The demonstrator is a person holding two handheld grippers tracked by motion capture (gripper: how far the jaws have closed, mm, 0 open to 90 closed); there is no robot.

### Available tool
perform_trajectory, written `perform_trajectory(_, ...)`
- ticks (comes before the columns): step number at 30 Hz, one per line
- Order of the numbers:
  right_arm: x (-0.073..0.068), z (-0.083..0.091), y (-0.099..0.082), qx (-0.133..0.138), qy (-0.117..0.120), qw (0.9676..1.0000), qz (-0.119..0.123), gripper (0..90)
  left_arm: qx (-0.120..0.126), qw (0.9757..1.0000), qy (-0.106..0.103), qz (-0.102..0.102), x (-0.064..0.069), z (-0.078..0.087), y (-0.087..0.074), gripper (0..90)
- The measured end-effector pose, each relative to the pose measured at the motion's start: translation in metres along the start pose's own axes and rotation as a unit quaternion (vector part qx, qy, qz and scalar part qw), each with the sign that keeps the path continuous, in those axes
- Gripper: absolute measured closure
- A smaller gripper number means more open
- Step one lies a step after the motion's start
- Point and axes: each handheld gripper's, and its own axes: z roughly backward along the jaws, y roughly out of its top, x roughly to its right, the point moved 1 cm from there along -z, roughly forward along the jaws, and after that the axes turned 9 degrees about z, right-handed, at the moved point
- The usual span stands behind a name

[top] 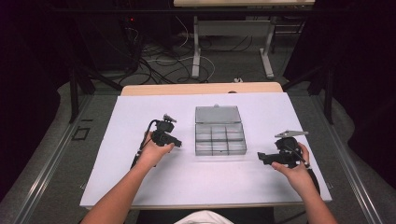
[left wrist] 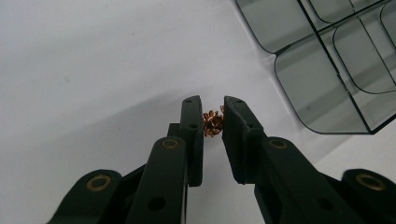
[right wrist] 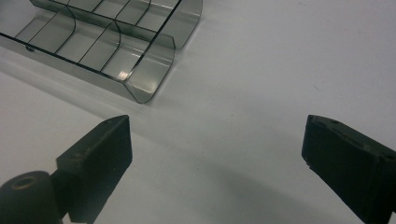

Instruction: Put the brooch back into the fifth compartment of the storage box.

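A clear grey plastic organizer box (top: 220,137) lies open on the white table, its lid folded back and its several compartments showing nothing inside. My left gripper (top: 177,143) sits just left of the box. In the left gripper view its jaws are closed on a small copper-coloured toothed part (left wrist: 213,124), with the box corner (left wrist: 327,88) up to the right. My right gripper (top: 262,157) rests right of the box, close to the table. In the right gripper view its jaws stand wide apart around bare white surface, the box (right wrist: 116,42) lying ahead at upper left.
The white table top (top: 140,116) ends in a wooden strip (top: 201,88) at the far edge. Beyond it are table legs and loose cables (top: 159,60) on the floor. A person's forearms reach in from the bottom.
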Motion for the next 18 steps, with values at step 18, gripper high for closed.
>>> perform_trajectory(18,-0.0001,0.0001,0.0,0.0,0.0,1.0,0.0,8.2,0.03,0.9993,-0.021,0.001,0.0034,0.0082,-0.0028,78.7)
